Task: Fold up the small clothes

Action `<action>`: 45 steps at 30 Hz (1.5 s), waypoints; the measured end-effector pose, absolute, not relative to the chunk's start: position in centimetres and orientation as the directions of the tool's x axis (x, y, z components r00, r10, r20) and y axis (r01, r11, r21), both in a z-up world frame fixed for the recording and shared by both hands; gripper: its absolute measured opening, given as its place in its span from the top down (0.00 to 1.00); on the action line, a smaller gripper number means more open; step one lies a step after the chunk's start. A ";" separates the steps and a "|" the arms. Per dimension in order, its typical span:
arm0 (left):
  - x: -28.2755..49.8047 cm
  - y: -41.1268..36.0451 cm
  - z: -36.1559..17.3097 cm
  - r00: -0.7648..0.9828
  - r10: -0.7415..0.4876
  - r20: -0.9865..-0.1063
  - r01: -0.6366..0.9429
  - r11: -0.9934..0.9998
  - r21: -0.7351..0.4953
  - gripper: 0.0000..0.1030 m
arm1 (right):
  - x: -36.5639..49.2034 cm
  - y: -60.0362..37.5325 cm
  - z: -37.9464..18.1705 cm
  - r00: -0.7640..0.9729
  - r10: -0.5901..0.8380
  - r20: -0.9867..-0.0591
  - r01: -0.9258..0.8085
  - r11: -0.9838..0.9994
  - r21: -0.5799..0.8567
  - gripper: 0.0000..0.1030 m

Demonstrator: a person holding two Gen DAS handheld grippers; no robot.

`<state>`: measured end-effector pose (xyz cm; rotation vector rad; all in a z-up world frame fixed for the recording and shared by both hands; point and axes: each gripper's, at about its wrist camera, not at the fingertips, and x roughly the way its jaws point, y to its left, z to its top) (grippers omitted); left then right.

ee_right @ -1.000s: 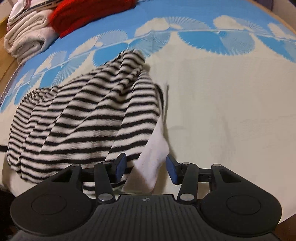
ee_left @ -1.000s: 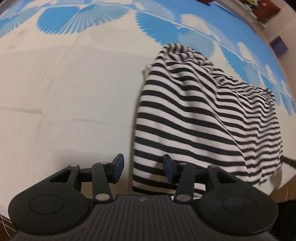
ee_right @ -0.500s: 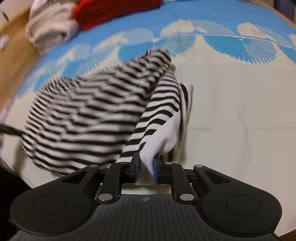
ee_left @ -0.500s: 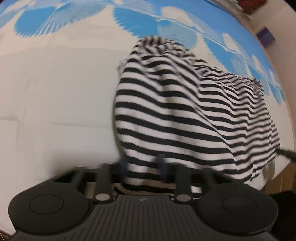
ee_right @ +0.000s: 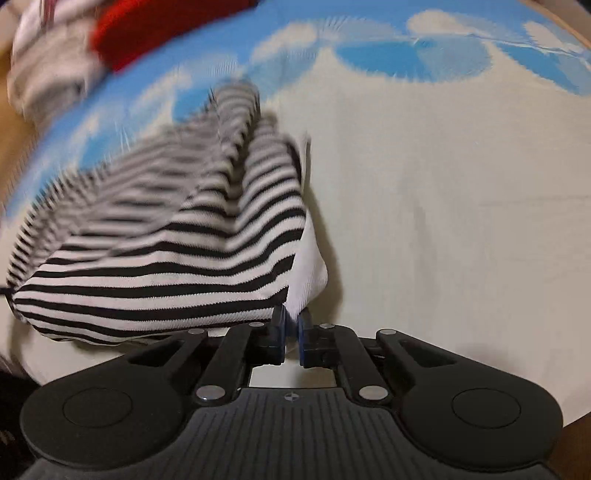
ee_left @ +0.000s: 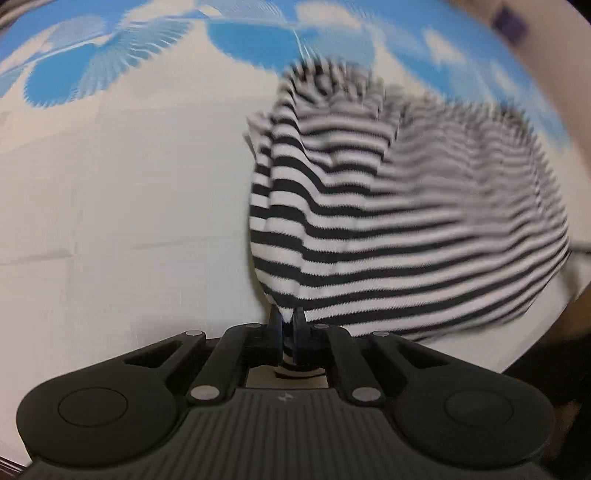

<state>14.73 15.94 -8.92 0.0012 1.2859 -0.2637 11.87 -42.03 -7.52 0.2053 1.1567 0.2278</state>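
Observation:
A black-and-white striped garment [ee_left: 369,240] lies bunched on the cream bed cover [ee_left: 110,203]. My left gripper [ee_left: 287,325] is shut on its near striped edge, and the cloth rises in a fold from the pinch. In the right wrist view the same striped garment [ee_right: 166,266] spreads to the left, blurred at its far side. My right gripper [ee_right: 291,325] has its jaws closing on the garment's white corner [ee_right: 310,266], which is pinched between the blue pads.
The bed cover [ee_right: 443,184] is cream with a blue fan-patterned border at the far side. A red garment [ee_right: 159,33] and folded pale clothes [ee_right: 48,62] sit at the far left. The bed's edge runs close to the garment's outer side [ee_left: 576,280].
Both grippers stood open over the garment's near edge a second ago; both have closed onto the cloth. The garment's near edge is now lifted and pulled into folds.

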 end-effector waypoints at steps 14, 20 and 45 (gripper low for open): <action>15.0 13.6 -3.9 0.461 -0.365 -0.809 0.261 0.927 -0.270 0.86 | 10.9 -43.8 -2.7 0.645 0.256 -0.720 0.010 0.939 0.343 0.80; 15.1 9.9 -7.2 0.292 -0.310 -0.905 0.363 0.911 -0.195 0.83 | 11.5 -39.7 -2.9 0.582 0.391 -0.713 -0.189 0.918 0.349 0.66; 22.3 16.6 -5.3 0.506 -0.230 -0.832 -0.093 0.944 -0.317 0.56 | 17.9 -37.6 -5.2 0.503 0.082 -0.860 0.078 0.987 0.139 0.52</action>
